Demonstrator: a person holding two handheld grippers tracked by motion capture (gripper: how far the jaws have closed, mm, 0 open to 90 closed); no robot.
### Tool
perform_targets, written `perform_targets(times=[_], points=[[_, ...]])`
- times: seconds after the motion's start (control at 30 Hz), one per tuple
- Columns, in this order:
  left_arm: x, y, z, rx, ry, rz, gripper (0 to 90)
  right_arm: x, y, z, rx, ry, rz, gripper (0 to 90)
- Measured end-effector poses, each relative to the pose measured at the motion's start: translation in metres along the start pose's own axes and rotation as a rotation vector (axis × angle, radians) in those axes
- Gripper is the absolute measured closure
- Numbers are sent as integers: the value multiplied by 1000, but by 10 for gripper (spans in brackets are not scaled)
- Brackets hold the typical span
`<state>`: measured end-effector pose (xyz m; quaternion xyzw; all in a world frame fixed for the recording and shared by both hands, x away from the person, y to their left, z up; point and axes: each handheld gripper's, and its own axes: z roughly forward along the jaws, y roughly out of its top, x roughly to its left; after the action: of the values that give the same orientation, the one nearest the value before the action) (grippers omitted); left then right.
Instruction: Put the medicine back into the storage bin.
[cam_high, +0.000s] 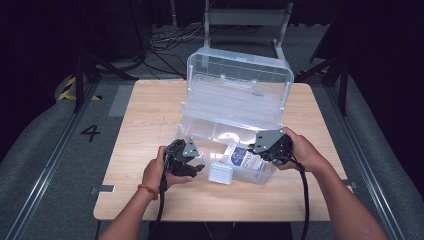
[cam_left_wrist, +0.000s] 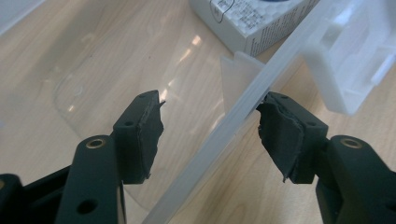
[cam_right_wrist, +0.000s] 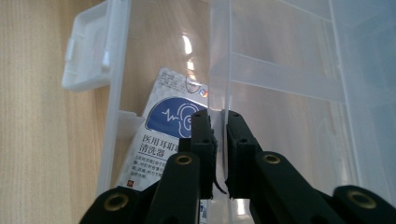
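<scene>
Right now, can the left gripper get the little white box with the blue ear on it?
Probably not straight away: the left gripper is open astride the clear bin's front wall, with the ear-wash box beyond, inside the bin.

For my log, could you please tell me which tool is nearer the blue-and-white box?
Right. The right tool is clamped on the clear case's wall directly beside the box; the left tool straddles the front rim farther off.

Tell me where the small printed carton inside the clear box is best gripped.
Grip the carton across its two long edges, coming straight down from above. It lies flat, printed face up, on the floor of the clear box, whose walls block any sideways approach.
</scene>
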<state>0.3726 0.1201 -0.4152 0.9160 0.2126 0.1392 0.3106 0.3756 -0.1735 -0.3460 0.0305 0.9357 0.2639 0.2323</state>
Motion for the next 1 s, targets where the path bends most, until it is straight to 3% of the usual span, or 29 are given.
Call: perform_targets(times=[0.07,0.17,0.43,1.0], points=[[-3,1,-2,6,-13,-3,429,0,-3,-1,4,-21,0,833],[-7,0,-3,2,-11,-5,447,0,-4,-2,4,-5,-10,840],[-14,0,-4,9,-9,-11,469,4,-3,-3,26,-38,-25,830],[-14,0,-5,6,-17,-11,481,17,-3,-3,34,-93,-63,824]])
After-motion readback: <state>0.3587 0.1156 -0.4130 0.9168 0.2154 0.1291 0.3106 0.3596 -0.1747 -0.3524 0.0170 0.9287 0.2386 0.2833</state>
